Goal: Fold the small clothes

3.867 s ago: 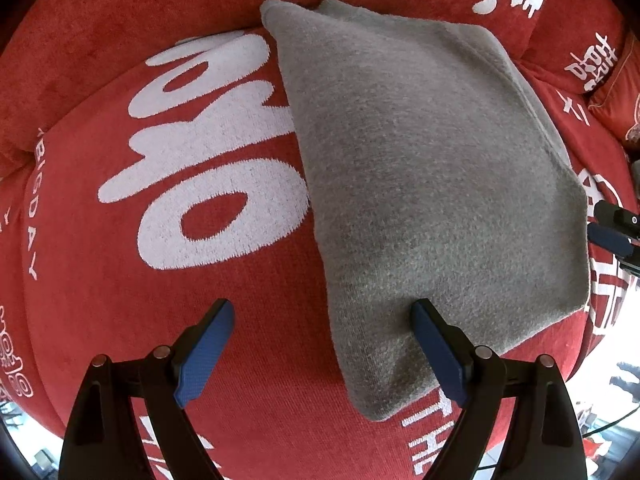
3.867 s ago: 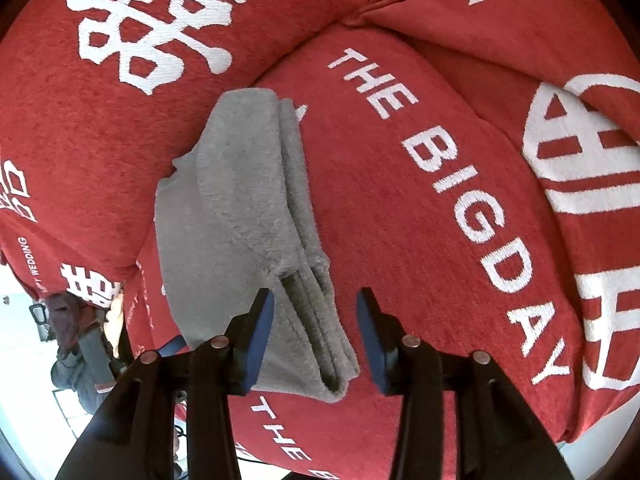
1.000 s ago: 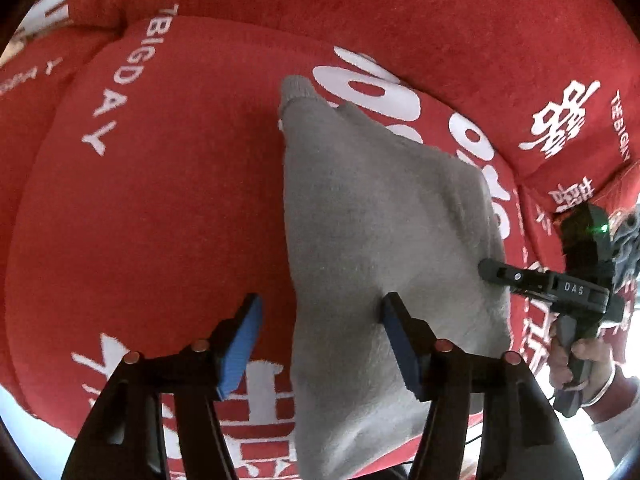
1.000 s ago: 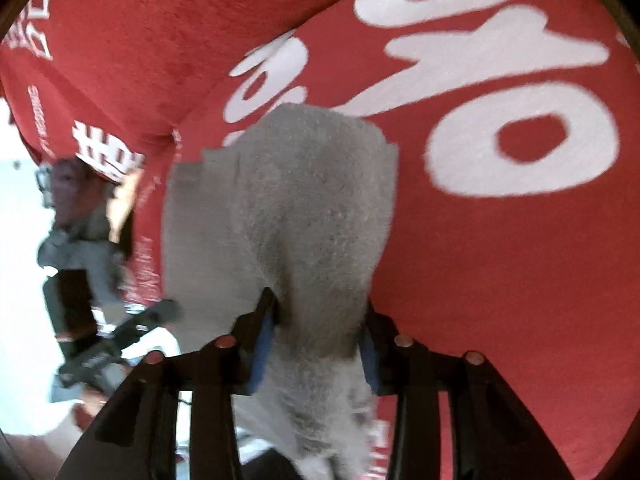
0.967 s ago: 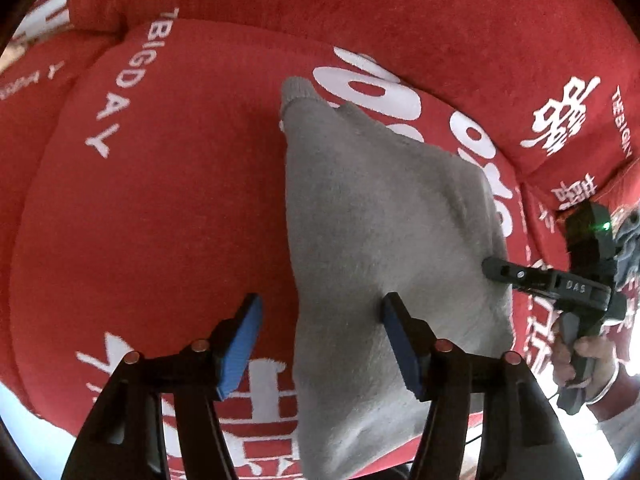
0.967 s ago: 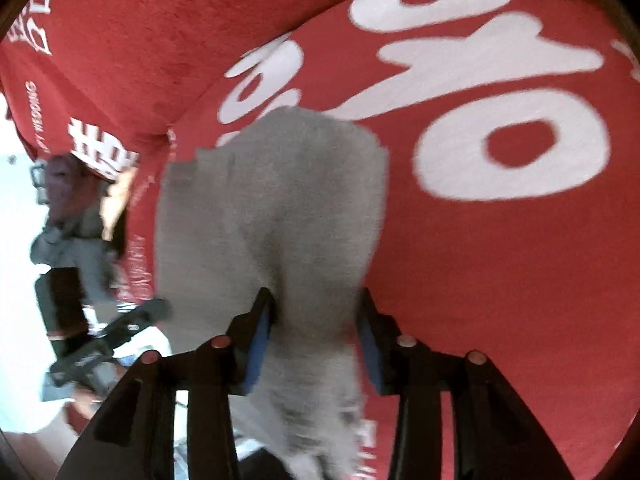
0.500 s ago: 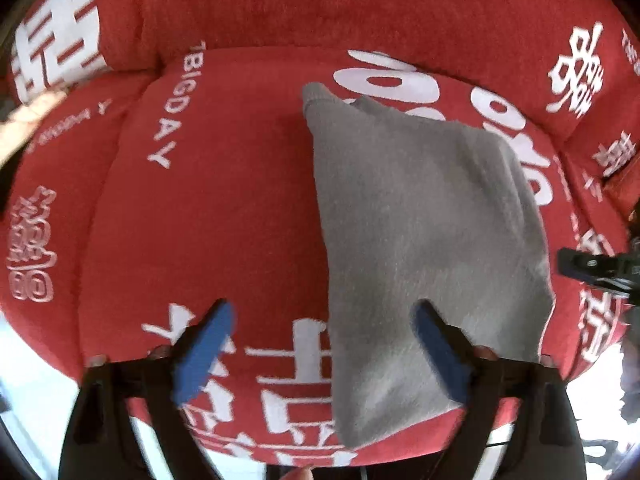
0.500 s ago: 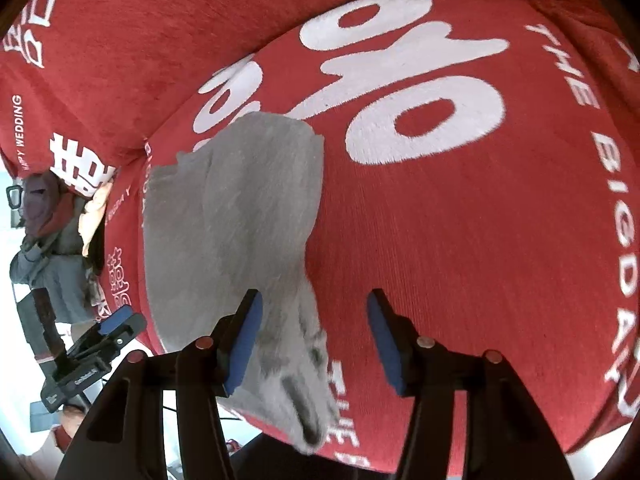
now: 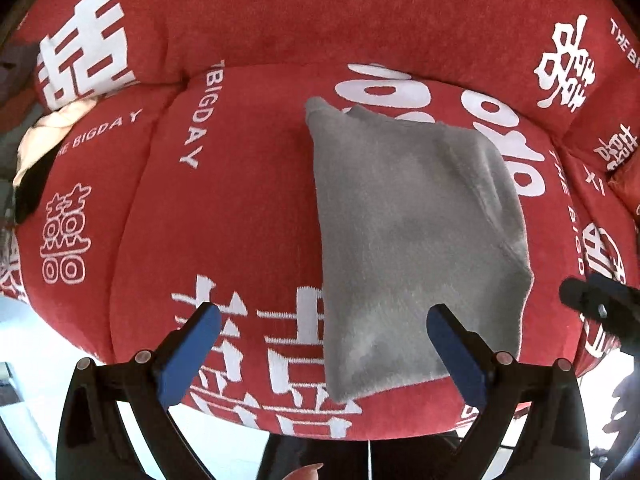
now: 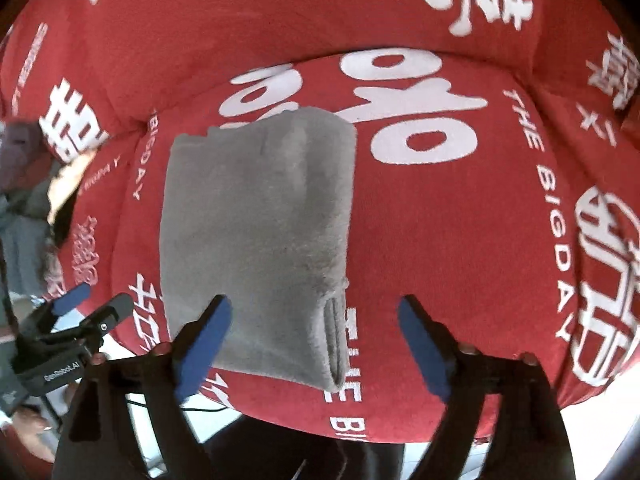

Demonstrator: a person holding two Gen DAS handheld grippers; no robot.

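A grey fleecy garment (image 9: 412, 240) lies folded in a flat rectangle on a red sofa cushion (image 9: 240, 208) printed with white lettering. My left gripper (image 9: 322, 316) hangs open above the garment's near left edge, its blue pads clear of the cloth. In the right wrist view the same garment (image 10: 256, 232) shows its layered folded edge at the near right corner. My right gripper (image 10: 314, 306) hovers over that corner, jaws opening, nothing pressed between them. The left gripper (image 10: 96, 304) shows at the lower left, held by a hand.
The sofa's red backrest (image 9: 360, 12) rises behind the cushion. A heap of cream and dark clothes (image 9: 44, 148) sits at the far left of the seat. The cushion's front edge (image 10: 360, 432) drops to a pale floor close below both grippers.
The right gripper let go of the grey garment and its jaws spread wide. The left jaws widened too. Both grippers rose, and the garment now lies folded on the cushion.
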